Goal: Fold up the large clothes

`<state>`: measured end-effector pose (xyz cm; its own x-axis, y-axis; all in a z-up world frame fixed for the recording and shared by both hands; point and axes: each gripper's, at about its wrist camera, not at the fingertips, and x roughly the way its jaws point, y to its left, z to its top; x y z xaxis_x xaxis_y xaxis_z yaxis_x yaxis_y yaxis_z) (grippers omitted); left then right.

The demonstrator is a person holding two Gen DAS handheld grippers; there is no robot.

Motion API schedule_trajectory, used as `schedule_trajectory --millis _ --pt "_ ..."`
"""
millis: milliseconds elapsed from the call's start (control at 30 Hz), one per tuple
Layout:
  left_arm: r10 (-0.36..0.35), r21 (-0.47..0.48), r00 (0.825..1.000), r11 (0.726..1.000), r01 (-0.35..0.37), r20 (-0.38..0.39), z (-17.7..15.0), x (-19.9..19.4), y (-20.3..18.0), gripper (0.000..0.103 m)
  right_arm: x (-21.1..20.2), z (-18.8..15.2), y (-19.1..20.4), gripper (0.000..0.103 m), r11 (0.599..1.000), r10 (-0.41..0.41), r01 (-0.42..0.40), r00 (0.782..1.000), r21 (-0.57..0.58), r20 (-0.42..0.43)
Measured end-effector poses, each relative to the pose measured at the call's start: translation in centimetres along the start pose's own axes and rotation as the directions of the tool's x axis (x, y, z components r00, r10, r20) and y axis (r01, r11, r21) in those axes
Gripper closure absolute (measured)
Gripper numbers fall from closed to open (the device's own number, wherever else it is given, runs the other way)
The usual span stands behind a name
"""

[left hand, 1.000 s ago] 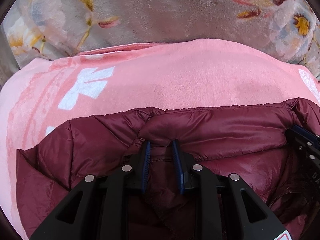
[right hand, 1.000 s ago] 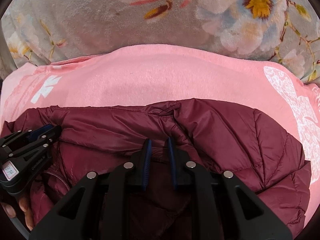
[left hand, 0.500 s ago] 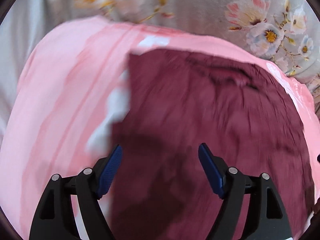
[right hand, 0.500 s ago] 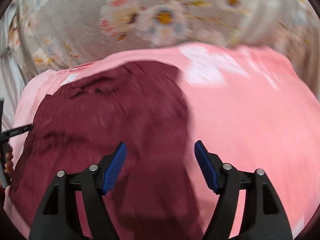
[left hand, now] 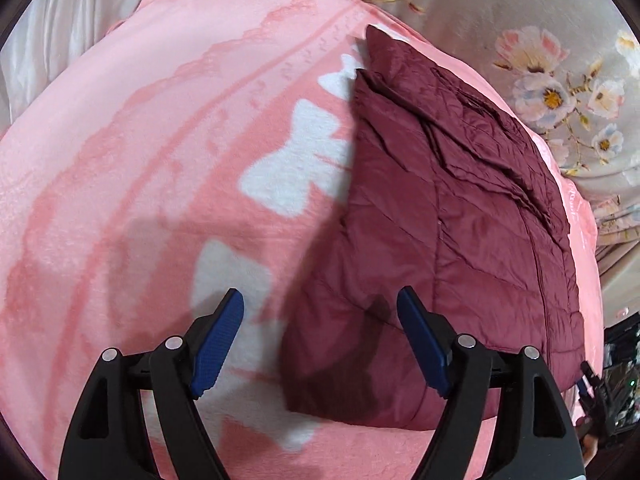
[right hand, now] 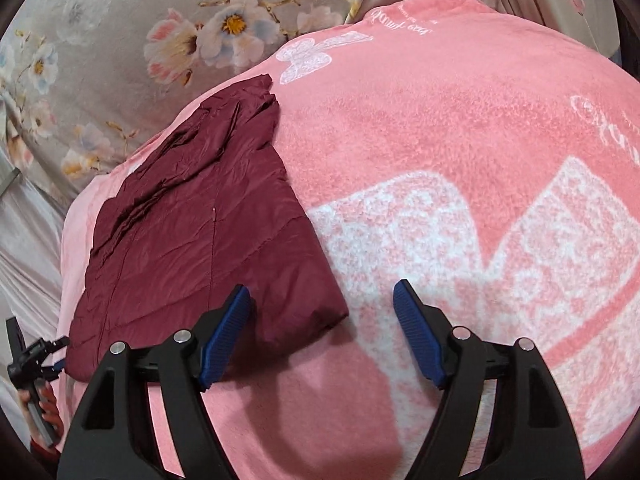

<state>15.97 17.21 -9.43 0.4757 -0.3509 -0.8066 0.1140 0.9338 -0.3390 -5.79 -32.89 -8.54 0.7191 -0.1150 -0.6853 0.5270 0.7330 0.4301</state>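
Left wrist view: the left gripper (left hand: 320, 338) has its jaws spread and closing slightly, with nothing pinched. The near corner of the folded maroon quilted jacket (left hand: 448, 216) lies under the gap between the jaws. The jacket runs from 6 o'clock up toward 1 o'clock on the pink blanket (left hand: 160, 160). Its far end is foreshortened and its layers there are creased, so their order is hard to read. At 4 o'clock the frame edge cuts off a dark device, too small to identify.

Right wrist view: the right gripper (right hand: 322, 330) is likewise spread, empty, and widening slightly. The jacket (right hand: 200, 240) extends toward 10 o'clock. At 8 o'clock the other gripper and its hand (right hand: 42, 402) are partly cropped. Floral bedding (right hand: 120, 40) fills the top, between 10 and 12 o'clock.
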Motion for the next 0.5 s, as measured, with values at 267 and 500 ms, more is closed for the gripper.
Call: schedule_trajectory --millis 267,500 --pt "0.039 0.049 0.999 0.998 -0.041 0.030 -0.6 -0.1 -2.3 0.092 1.4 -0.1 1.1 0.087 0.985 0.147 -0.140 0.988 0.105 -0.052" --pt "-0.016 0.070 0.997 0.997 0.011 0.076 -1.2 -4.0 -2.2 0.101 -3.3 -1.1 2.1 0.099 0.981 0.176 -0.179 0.983 0.080 0.043"
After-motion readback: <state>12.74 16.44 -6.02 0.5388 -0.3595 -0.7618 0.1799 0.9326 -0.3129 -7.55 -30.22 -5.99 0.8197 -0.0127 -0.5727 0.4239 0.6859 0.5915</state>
